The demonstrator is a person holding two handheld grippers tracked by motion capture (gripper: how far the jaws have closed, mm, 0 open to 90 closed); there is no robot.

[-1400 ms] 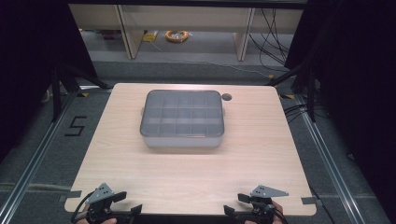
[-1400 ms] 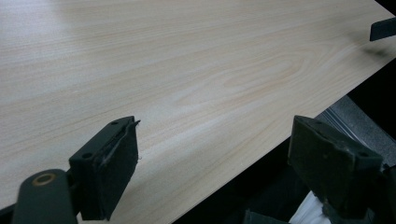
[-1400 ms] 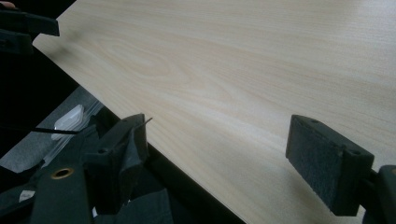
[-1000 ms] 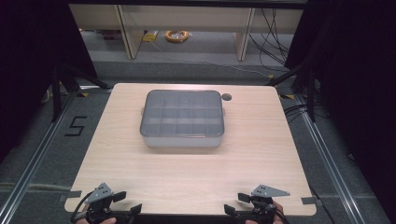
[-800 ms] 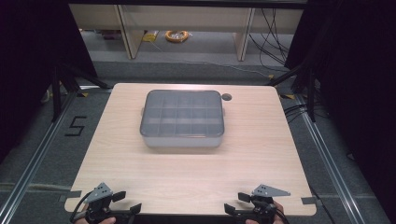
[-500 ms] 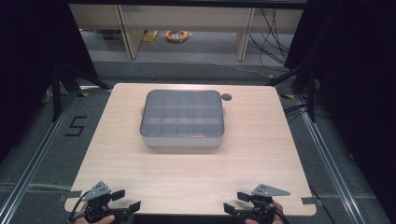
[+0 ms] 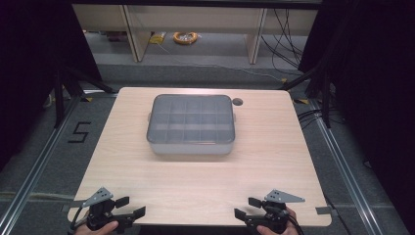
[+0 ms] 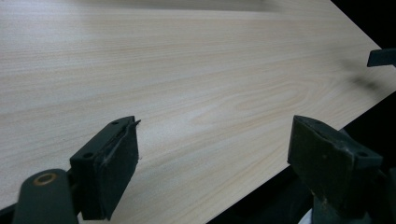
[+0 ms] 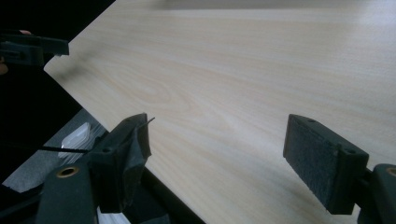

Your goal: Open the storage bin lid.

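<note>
Sitting mid-table (image 7: pixel 274 147) in high view, lidded box (image 7: pixel 191 124); both tongs gape.

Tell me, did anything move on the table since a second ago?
Hardly anything. The left gripper shifted a tiny bit along the near edge; the right gripper stayed put. Both are open and hold nothing. The grey lidded box sits where it was on the table.
</note>
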